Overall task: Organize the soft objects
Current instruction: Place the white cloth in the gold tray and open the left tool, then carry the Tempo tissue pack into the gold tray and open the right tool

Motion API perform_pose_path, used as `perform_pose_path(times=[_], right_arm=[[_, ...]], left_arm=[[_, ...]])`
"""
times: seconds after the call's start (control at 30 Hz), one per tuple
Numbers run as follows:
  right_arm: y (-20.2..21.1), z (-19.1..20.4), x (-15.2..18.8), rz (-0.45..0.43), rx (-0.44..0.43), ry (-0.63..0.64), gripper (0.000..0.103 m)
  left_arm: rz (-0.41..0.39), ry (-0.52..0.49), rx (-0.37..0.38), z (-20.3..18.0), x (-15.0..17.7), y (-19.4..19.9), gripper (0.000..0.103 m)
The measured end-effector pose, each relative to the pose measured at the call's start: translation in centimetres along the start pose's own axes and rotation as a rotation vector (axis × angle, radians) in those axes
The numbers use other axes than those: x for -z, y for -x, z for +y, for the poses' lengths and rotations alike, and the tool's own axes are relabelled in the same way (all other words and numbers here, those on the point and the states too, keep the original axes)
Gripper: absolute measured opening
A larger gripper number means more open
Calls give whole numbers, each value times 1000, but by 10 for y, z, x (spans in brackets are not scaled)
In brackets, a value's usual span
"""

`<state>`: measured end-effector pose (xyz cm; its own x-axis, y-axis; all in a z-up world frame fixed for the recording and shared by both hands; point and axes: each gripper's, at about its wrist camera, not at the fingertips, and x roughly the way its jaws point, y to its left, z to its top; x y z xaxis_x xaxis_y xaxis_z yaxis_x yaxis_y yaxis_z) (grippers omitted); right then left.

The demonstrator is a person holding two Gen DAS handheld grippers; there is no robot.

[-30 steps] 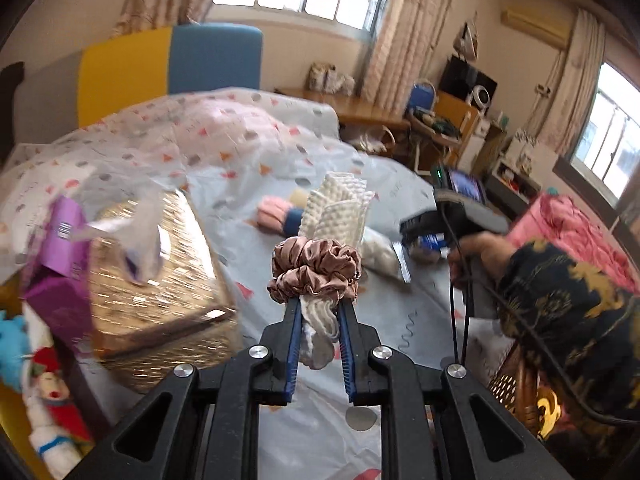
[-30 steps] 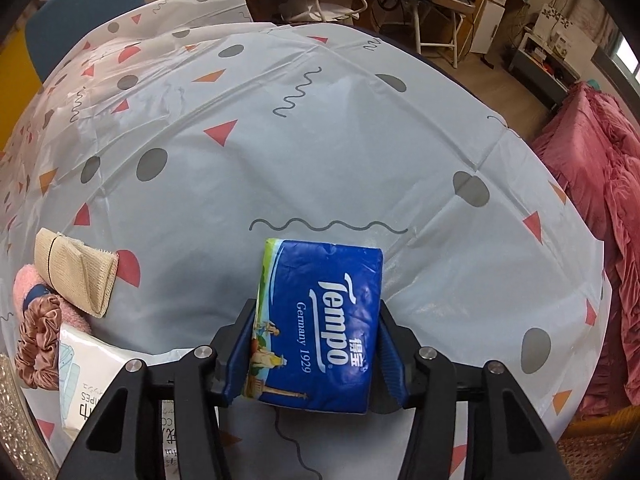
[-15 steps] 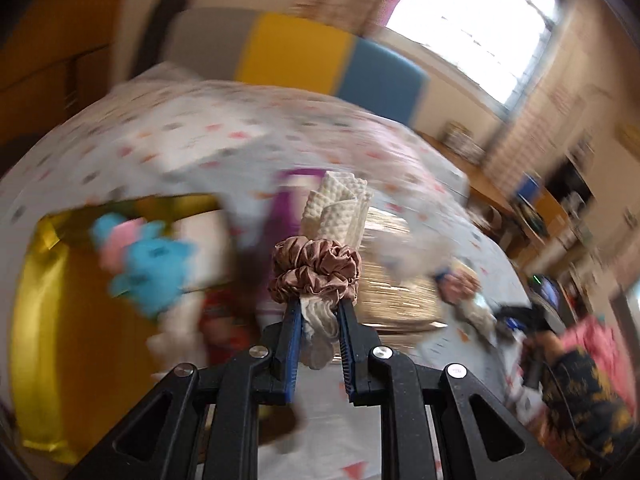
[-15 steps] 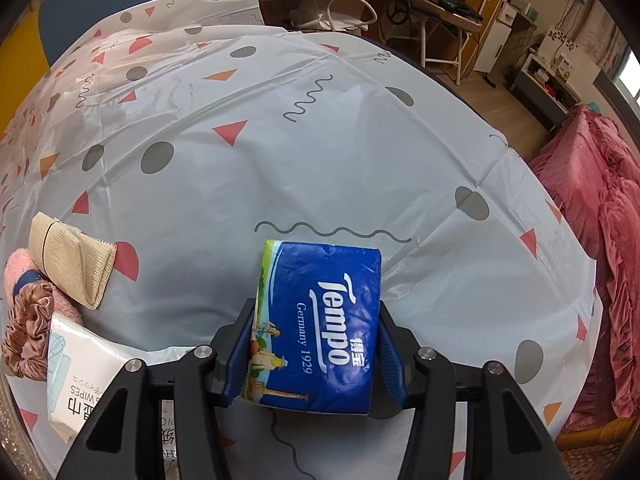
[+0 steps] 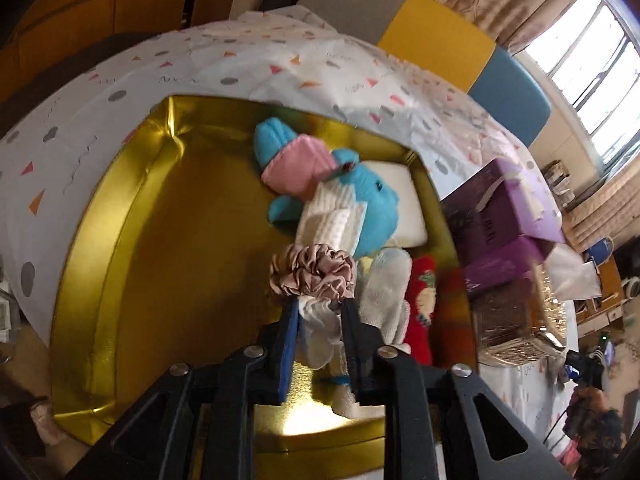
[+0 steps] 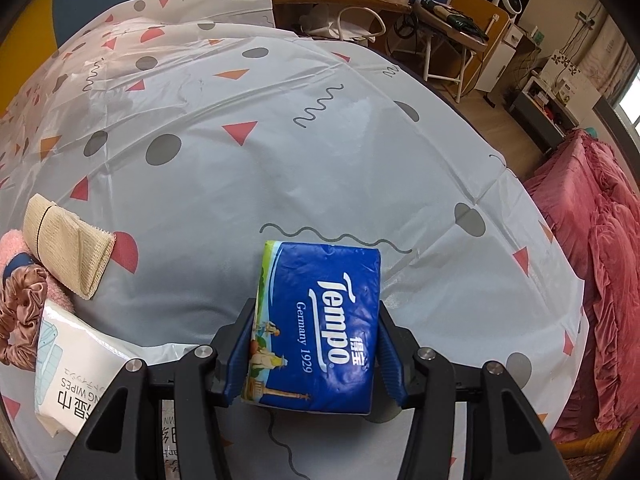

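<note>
My left gripper [image 5: 318, 304] hangs over a golden box [image 5: 160, 240], pointing down into it. Between its fingers is a white waffle cloth roll [image 5: 332, 224] ringed by a pink-brown scrunchie [image 5: 312, 272]. The jaws are opening, and the roll still stands between the pads. A blue plush toy [image 5: 372, 208], a white glove [image 5: 386, 284] and a red sock [image 5: 422, 300] lie in the box. My right gripper [image 6: 316, 312] is shut on a blue Tempo tissue pack [image 6: 320, 320] over the patterned tablecloth [image 6: 280, 140].
A purple box [image 5: 504, 216] and a gold woven tissue box [image 5: 516, 316] stand right of the golden box. At the left of the right wrist view lie a beige cloth roll [image 6: 66, 240], another scrunchie [image 6: 20, 312] and a wipes pack [image 6: 76, 376]. Pink bedding [image 6: 600, 260] lies beyond the table's right edge.
My left gripper swung with the cloth roll from over the table to above the golden box, rolling as it went, and its jaws stand slightly wider. The right gripper barely moved.
</note>
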<state>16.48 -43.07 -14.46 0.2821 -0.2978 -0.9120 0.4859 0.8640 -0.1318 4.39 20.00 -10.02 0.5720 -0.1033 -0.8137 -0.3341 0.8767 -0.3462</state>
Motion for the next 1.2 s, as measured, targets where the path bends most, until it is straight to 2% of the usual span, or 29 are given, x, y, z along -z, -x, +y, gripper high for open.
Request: perform_pose_path(times=[0.1,0.2,0.37,0.47,0.57,0.87,1.0,1.2], right_arm=[[0,0,-1,0,0,2,54],[0,0,-1,-1,0,5,54],[0,-2,0,0,-7,-3,54],[0,-5,-1,0,-13,-16,54],[0,-7,-3,2,-22,-28,53],[0,-14,-6,6,-36,-46,53],[0,-15,-6,5,-37,-51,53],[0,-16,-6,4,-38,-62,53]], left_arm=[[11,-10,-10,-3,3,-6,38],[9,-72,-43,-10,7,-7,48],[-63,-135,-100,-20,14,8,52],[-131,-187,-125,-30,14,24,60],[-180,-225,-121,-39,14,37,61],[-235,-312,-117,-60,18,52,69],[-248,-328,-122,-64,23,56,76],[-232,-323,-127,-64,26,54,77]])
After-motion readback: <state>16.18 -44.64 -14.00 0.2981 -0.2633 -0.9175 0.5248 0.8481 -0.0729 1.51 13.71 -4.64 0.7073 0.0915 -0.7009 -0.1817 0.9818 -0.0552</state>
